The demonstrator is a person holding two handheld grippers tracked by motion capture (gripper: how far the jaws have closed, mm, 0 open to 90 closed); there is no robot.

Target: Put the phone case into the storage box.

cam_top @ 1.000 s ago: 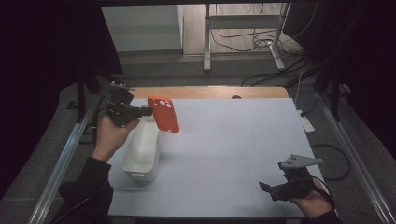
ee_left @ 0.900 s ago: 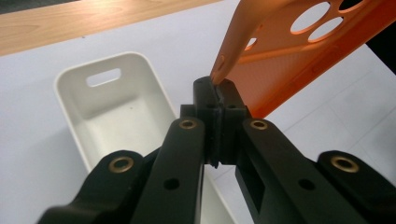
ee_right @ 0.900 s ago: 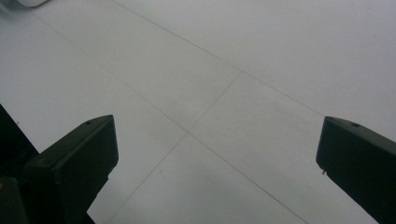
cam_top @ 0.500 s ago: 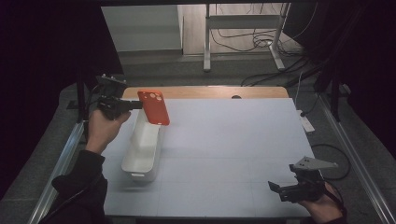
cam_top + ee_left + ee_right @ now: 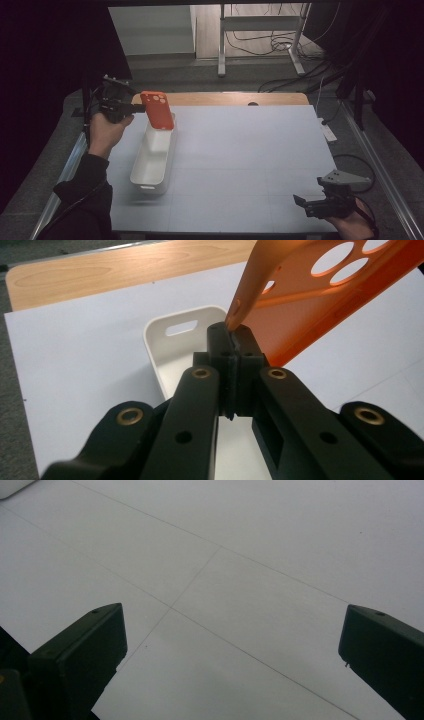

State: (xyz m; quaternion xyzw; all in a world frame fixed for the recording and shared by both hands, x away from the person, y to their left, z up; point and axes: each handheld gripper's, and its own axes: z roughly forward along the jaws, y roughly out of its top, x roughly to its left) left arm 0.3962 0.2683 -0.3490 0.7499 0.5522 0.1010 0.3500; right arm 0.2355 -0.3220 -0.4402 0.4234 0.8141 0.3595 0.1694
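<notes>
Since a second ago the left gripper [image 5: 131, 107] has drawn back toward the table's left edge and lifted, carrying the case [image 5: 157, 110] with it; the case now hangs tilted over the far end of the bin [image 5: 150, 165], where earlier it sat more squarely above the bin's middle. In the left gripper view the jaws are pressed fully together on the case's [image 5: 320, 295] thin edge, pinching it right at their tips, with the camera holes up and away from the tool. The bin [image 5: 172, 347] lies straight ahead of those jaws and below them, its handle slot at the far end.

My reading is that the case is being pulled out and away from the bin rather than lowered in, though the grip alone cannot settle which. Held by one rim only, it could swing or slip.

The right gripper [image 5: 312, 204] has retreated to the near right corner of the sheet [image 5: 250, 150]. Its jaws stand wide apart over bare sheet [image 5: 225, 555], holding nothing, well apart from bin and case.
</notes>
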